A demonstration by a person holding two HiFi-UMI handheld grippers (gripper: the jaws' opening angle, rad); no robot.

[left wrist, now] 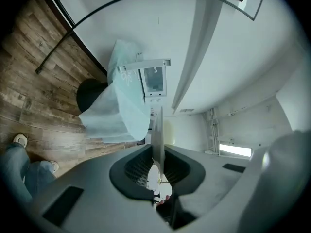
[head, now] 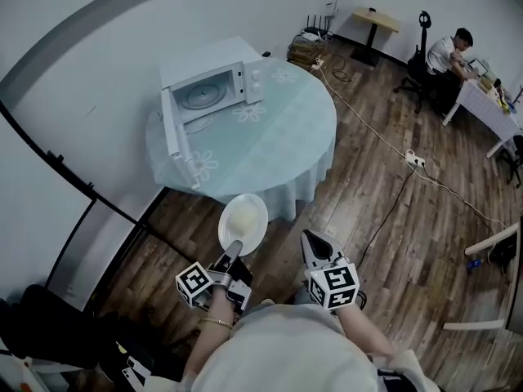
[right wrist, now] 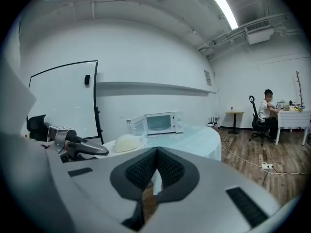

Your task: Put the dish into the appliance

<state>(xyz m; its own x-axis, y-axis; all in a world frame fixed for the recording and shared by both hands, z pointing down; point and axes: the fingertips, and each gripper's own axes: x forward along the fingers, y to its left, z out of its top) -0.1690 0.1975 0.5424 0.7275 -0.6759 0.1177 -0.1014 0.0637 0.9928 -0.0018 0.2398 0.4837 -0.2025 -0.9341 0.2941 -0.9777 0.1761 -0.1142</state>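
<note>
A cloth-covered round table (head: 278,137) carries a white microwave (head: 214,84) with its door open. Just short of the table, the left tool (head: 234,250) is clamped on the rim of the white dish (head: 243,221), while the right tool (right wrist: 154,171) has its jaws together, empty.

Floor: dark wood planks (head: 392,219), with a white power strip (head: 415,161) lying on them and its cable trailing off.
Walls: plain white (head: 98,23) all round.
Light: one long ceiling tube (right wrist: 223,8) was lit.
Furniture: round table under a pale blue-green cloth (head: 286,129) stood near the wall. Small wooden side table (head: 376,19) sat in the far corner. White desk (head: 489,114) and black office chair (head: 421,68) were off to the right.
Also: a whiteboard on a black frame (right wrist: 63,101).
</note>
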